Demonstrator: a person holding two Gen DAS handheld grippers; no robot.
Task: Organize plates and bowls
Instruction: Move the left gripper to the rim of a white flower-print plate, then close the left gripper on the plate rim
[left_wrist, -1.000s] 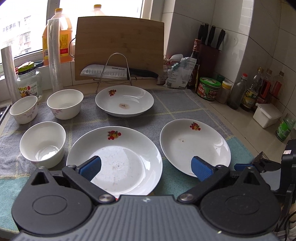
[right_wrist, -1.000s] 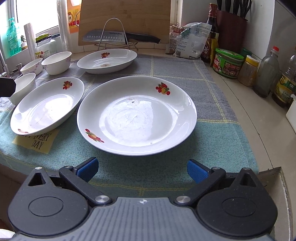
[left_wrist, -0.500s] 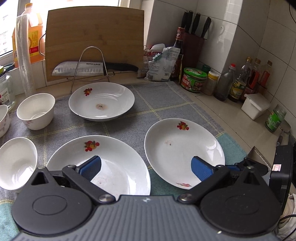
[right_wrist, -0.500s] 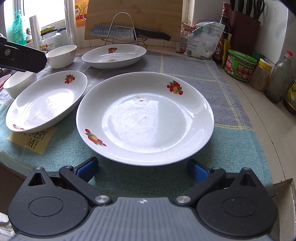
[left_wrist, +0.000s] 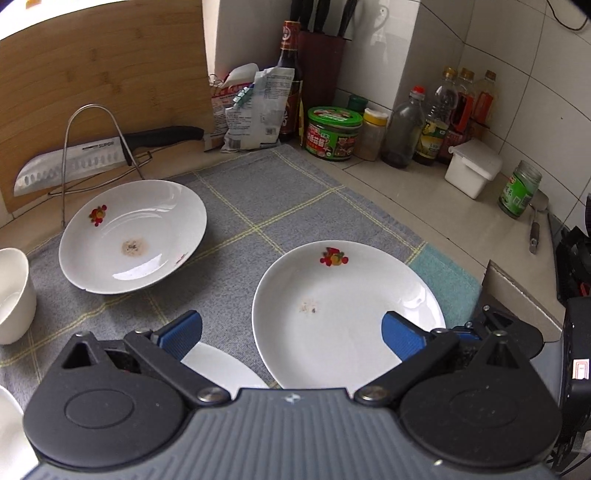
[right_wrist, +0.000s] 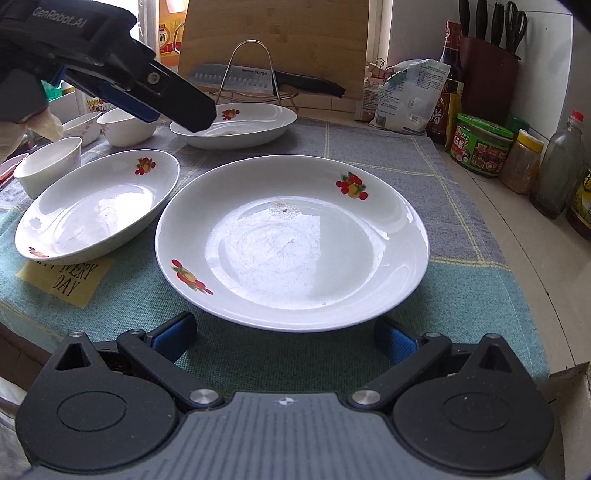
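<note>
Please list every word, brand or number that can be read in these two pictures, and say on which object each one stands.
"SUPOR": on the knife blade in the wire rack.
"GenRobot.AI": on the left gripper body, seen from the right wrist view.
"VERY DAY": on the yellow note on the towel; its top line is hidden under the left plate.
Labels on the green-lidded jar, bag, bottles and oil jug: too small or blurred.

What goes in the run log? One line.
left gripper: open, over plates | right gripper: open, before near plate | nothing held
</note>
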